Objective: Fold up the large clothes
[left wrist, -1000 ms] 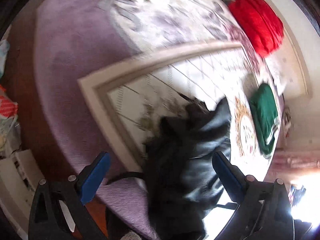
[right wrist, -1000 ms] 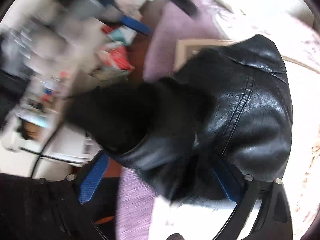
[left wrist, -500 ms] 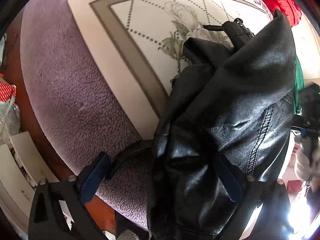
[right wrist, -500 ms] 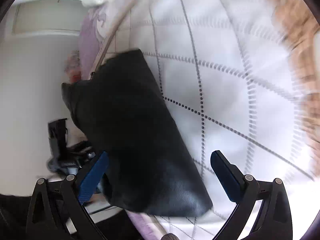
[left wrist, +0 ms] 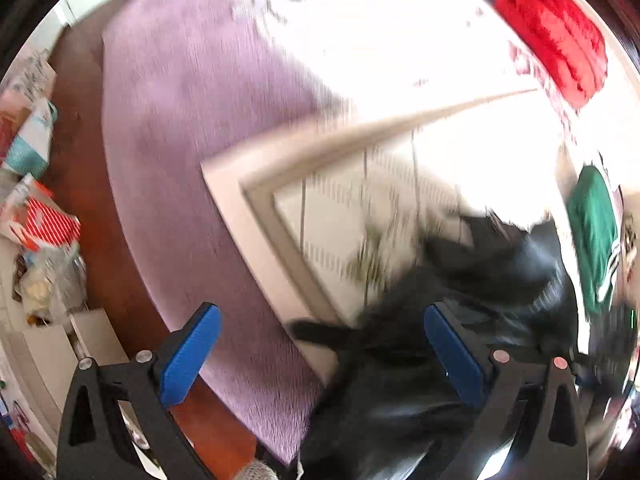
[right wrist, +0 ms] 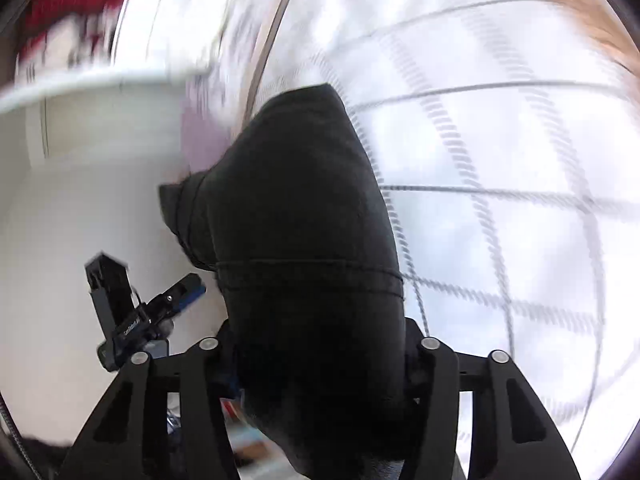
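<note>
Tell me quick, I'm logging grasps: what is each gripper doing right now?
Left gripper: open, holding nothing; the black jacket lies past its right finger.
Right gripper: shut on the jacket.

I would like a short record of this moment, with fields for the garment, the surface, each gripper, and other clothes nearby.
garment: black leather jacket, bunched, not yet folded flat
surface: white patterned bedcover over a purple blanket
left gripper: open, nothing between its fingers, jacket beside it
right gripper: shut on the jacket
other clothes: red garment, green garment, both on the bed
image quality: motion blur
</note>
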